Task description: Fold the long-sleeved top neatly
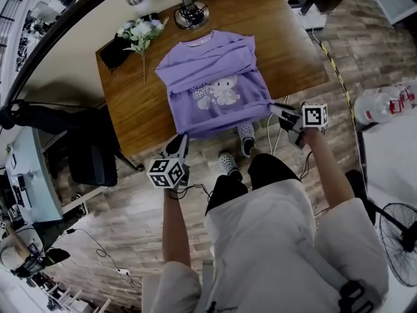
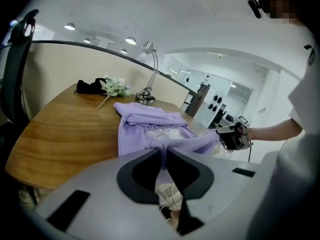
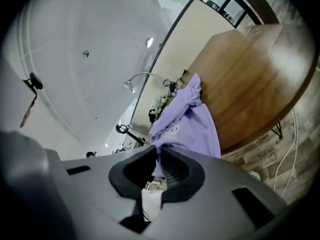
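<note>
Long-sleeved top (image 1: pixel 215 83): purple, print side up, spread on the wooden table (image 1: pixel 287 51), with the collar at the far end and the hem at the near edge.
Sleeves: I judge both are already folded in; they lie as a band across the chest, just below the collar.
Left gripper (image 1: pixel 178 143): jaws pinched onto the near left corner of the hem.
Right gripper (image 1: pixel 281 111): jaws clamped on the near right corner of the hem, with the cloth stretched between my two grippers.
Done so far: sleeves in, hem gripped at both corners and held just off the near edge.
Left to do: I reckon the hem must go over to the collar, be laid flat and released; perhaps one more fold.
Far end: a desk lamp (image 1: pixel 189 12) and a flower sprig (image 1: pixel 140 30) stand near the collar, so the fold has to stop short of them.
</note>
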`<action>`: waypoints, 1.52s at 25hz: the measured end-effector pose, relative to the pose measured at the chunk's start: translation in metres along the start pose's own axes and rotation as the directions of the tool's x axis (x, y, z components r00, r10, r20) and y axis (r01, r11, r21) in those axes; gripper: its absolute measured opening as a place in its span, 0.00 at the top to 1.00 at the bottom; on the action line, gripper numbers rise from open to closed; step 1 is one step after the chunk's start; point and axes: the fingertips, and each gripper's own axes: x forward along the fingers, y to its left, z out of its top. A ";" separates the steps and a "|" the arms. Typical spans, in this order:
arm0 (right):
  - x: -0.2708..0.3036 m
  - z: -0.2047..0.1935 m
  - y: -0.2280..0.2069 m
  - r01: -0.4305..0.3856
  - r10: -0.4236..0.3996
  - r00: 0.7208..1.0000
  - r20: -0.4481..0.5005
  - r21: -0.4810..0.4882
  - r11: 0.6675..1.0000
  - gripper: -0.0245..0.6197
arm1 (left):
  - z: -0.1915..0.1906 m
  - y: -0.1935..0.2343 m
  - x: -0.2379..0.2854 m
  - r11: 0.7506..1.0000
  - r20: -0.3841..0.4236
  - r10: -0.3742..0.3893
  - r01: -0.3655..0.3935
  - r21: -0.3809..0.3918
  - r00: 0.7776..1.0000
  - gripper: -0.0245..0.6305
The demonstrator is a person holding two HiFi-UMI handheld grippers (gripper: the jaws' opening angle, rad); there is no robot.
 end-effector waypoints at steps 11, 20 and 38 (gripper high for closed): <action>0.053 0.080 -0.043 0.097 -0.097 0.995 -0.005 0.063 0.993 0.91 | 0.054 0.056 0.069 0.989 -0.022 0.118 -0.119 -0.088 0.993 0.88; 0.081 0.082 -0.089 0.333 -0.463 0.881 -0.098 -0.565 0.755 0.90 | 0.044 0.095 0.112 0.948 -0.133 0.317 -0.312 0.056 0.939 0.88; 0.031 0.078 -0.075 0.373 -0.472 0.881 -0.028 -0.574 0.729 0.61 | 0.039 0.102 0.046 0.946 -0.016 0.324 -0.324 -0.020 0.946 0.71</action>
